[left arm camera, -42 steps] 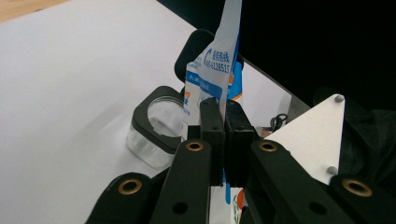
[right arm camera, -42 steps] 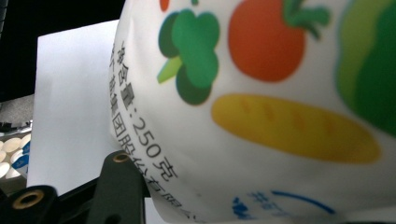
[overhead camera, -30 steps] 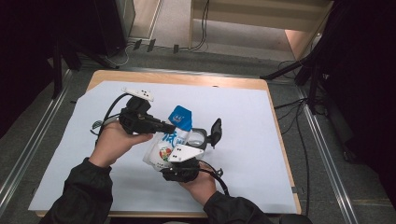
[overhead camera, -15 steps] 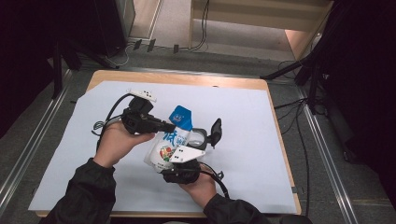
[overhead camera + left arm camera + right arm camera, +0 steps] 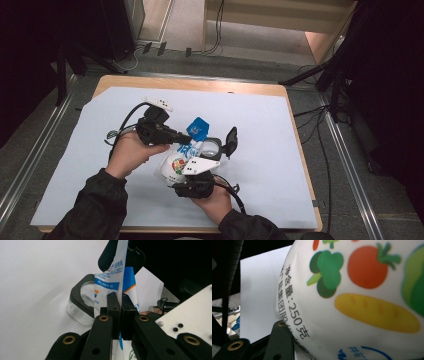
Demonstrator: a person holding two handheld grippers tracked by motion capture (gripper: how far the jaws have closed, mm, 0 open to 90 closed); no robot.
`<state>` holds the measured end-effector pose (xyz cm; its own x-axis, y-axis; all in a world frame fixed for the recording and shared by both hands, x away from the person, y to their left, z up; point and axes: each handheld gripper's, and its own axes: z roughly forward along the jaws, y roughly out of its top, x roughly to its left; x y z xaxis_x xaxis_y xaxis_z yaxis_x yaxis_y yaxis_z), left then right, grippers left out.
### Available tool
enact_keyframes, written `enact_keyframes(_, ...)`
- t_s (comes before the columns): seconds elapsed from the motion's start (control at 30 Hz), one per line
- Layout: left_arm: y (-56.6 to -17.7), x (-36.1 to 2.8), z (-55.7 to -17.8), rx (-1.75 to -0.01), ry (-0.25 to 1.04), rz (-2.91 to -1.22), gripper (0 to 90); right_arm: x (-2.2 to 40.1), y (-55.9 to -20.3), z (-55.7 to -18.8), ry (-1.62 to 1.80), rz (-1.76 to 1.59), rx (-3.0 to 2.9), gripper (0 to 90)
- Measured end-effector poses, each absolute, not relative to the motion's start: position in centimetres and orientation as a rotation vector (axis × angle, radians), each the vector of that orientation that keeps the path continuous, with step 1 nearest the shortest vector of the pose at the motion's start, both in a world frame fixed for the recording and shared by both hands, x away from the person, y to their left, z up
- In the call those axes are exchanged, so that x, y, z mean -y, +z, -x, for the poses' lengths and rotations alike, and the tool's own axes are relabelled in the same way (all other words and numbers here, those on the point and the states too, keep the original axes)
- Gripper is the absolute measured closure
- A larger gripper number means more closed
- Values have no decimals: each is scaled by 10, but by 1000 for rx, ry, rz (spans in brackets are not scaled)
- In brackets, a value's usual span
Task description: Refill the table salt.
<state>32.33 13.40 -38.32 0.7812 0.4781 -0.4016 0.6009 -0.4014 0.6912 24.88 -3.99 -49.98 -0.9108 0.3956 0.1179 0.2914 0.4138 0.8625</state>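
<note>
So, progress: early. The pouch [image 5: 176, 164] is picked up and held off the table by both grippers, but its top looks sealed and the container [image 5: 211, 148] looks empty.
Left to do (my read): open or tear the top, then tip the contents into the container.
Pouch location: above the white sheet [image 5: 280, 150], mid-table, its blue top corner [image 5: 198, 128] tilted over the container rim.
Left gripper [image 5: 121, 312]: jaws pressed together, pinching the thin film near the pouch top; the film stands flat and upright between the pads.
Right gripper [image 5: 184, 171]: jaws around the bulging pouch body from below. They have just been closing a little with the pouch between them, and one jaw [image 5: 282, 340] presses on the pouch skin.
Pouch material: glossy white plastic film, soft and puffy when full, with printed vegetables (broccoli, tomato, a yellow one), black and blue text, and a blue band at the top.
Container: clear squat body, rounded corners, thick black rim; its black lid [image 5: 231, 140] is flipped up on the far side.
Surface: matte white sheet over a wooden tabletop [image 5: 200, 85].
Risk: the film is slick, so a tear could jerk the pouch out of the body grip.
</note>
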Motion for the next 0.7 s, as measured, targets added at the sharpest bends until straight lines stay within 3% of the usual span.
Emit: enact_keyframes(0.7,-392,-123,-328,-832,-160,-2096,892,42,-504,-249,1543,-680,-2585,559)
